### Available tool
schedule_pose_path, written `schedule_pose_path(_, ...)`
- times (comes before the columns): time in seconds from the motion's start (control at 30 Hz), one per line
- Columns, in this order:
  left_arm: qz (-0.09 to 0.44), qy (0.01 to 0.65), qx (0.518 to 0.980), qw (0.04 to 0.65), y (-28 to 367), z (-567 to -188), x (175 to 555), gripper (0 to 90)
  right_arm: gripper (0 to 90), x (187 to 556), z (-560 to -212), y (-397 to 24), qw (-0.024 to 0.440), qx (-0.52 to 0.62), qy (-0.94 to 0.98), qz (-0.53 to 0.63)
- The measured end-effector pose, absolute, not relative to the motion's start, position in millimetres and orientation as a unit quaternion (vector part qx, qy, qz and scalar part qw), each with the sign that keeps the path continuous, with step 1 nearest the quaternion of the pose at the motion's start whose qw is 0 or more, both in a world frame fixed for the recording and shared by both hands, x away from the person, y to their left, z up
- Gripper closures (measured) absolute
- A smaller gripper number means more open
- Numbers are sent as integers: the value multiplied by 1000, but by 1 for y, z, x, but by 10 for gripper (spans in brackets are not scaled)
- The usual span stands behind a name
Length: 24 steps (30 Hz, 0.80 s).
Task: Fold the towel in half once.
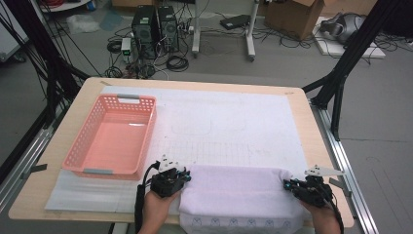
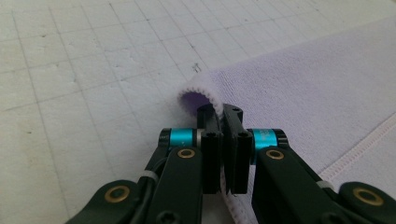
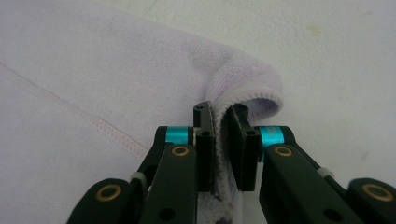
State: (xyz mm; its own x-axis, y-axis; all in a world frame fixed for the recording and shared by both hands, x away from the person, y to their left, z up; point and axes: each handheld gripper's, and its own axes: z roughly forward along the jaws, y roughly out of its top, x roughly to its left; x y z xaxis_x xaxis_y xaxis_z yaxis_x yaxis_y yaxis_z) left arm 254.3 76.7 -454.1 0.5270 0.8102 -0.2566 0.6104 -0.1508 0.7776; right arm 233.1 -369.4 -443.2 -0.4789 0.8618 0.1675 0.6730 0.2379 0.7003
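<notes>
On the table's [image 1: 292, 105] left side sits a pink slotted basket [image 1: 113, 136] with nothing inside it. Near the front edge, a lilac towel [image 1: 234, 192] lies spread flat on a white gridded mat [image 1: 229, 126]. Your left claw [image 1: 184, 178] is clamped on the towel's left corner, the hemmed edge pinched between its black jaws. Your right claw [image 1: 288, 184] is closed on the towel's right corner, where the cloth bunches into a fold. Both hands come in from the front edge, held low over the table, well apart, with the claws angled toward the towel.
</notes>
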Motion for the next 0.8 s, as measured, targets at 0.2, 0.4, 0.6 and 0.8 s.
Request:
schedule_pose_path(0.2,107,476,736,470,83,-434,278,870,837,238,-435,-372,148,478,773,391)
schedule_pose_path(0.4,131,483,725,473,83,-407,320,869,837,270,-420,-377,147,477,761,415)
schedule_pose_path(0.6,144,496,717,467,83,-401,359,868,836,317,-406,-374,158,475,763,410)
schedule_pose_path(0.8,152,511,706,467,82,-404,388,868,835,354,-401,-370,184,476,762,398)
